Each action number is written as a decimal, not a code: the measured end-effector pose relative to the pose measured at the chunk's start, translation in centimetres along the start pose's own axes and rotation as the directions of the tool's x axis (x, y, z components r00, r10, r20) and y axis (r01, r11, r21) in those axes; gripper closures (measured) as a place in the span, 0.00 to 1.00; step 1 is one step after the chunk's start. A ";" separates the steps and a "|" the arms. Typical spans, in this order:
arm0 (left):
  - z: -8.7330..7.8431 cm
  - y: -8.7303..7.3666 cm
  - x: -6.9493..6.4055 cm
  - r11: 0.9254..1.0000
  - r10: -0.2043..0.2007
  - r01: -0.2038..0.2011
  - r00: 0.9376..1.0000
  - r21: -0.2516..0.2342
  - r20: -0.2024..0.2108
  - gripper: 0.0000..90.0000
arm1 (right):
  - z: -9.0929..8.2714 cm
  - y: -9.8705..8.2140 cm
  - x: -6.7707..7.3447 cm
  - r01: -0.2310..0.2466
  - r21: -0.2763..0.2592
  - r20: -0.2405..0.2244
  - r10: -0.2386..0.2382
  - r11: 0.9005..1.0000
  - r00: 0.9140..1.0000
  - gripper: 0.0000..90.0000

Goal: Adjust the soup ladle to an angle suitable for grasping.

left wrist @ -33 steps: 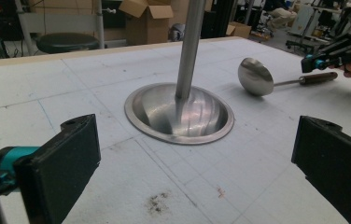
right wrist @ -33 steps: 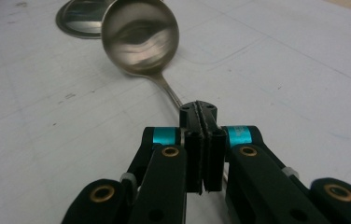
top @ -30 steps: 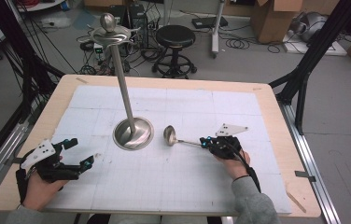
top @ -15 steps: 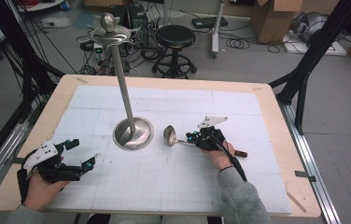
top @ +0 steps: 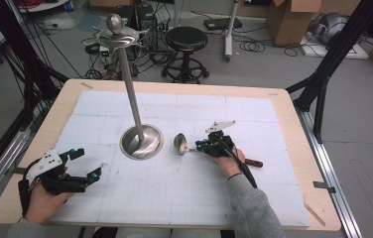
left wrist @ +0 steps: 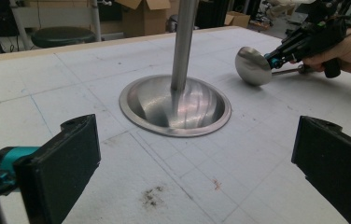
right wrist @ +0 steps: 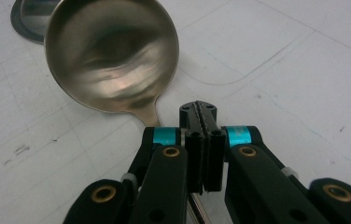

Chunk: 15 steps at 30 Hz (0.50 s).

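Cluttered workshop flooring with cables, a round black stool [top: 187, 39] and brown cardboard boxes [top: 288, 20] is lying beyond a pale wooden table [top: 293, 124], which is covered by a white foam sheet marked with a faint grid [top: 194, 183].

Near the sheet's middle, a brushed-steel stand [top: 141, 141] is sitting on a round, dished base, its slim pole [top: 129, 84] rising to a wavy collar and a ball knob.

Just beside that base, apart from it, a polished steel ladle with a round bowl [top: 180, 144] is lying on the sheet. Its long axis is running roughly across the table, bowl end pointing toward the stand, thin shaft leading back to a dark reddish handle tip [top: 255, 162] poking out past the person's right hand.

The right gripper [top: 203, 147], black with teal bands, is sitting over the ladle's shaft with its jaws clenched together; in the right gripper view the shaft is passing beneath the closed jaws, and whether they are pinching it cannot be told. The ladle's hollow bowl [right wrist: 113, 56] is showing blurred reflections.

The left gripper [top: 89, 163] is resting at the near left of the sheet, jaws spread wide and released, holding nothing, aimed toward the stand's base [left wrist: 176, 107].

No readable writing is appearing anywhere.
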<state>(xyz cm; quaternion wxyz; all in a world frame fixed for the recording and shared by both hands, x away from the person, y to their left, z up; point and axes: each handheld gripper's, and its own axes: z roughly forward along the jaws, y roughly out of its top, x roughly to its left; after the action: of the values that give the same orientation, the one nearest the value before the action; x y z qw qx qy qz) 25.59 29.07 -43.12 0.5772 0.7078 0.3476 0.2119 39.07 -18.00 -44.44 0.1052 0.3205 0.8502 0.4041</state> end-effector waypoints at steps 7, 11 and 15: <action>0.1 0.0 -0.1 1.000 -0.003 0.003 1.000 0.009 0.002 0.02 | 0.2 0.1 -0.3 -0.014 0.013 0.006 0.013 1.000 1.000 1.00; 0.2 -0.1 -0.1 1.000 0.000 0.000 1.000 0.013 0.003 0.02 | 0.4 0.0 -0.2 -0.022 0.021 0.003 0.022 1.000 1.000 1.00; 0.2 -0.1 -0.1 1.000 0.002 -0.003 1.000 0.018 0.003 0.02 | 0.4 0.0 0.0 -0.024 0.025 -0.007 0.025 0.999 1.000 1.00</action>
<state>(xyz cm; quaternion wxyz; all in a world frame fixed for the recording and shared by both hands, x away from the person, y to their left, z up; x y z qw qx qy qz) 25.65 28.89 -43.23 0.5714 0.7137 0.3476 0.2084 39.27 -17.78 -44.76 0.0932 0.3307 0.8515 0.3961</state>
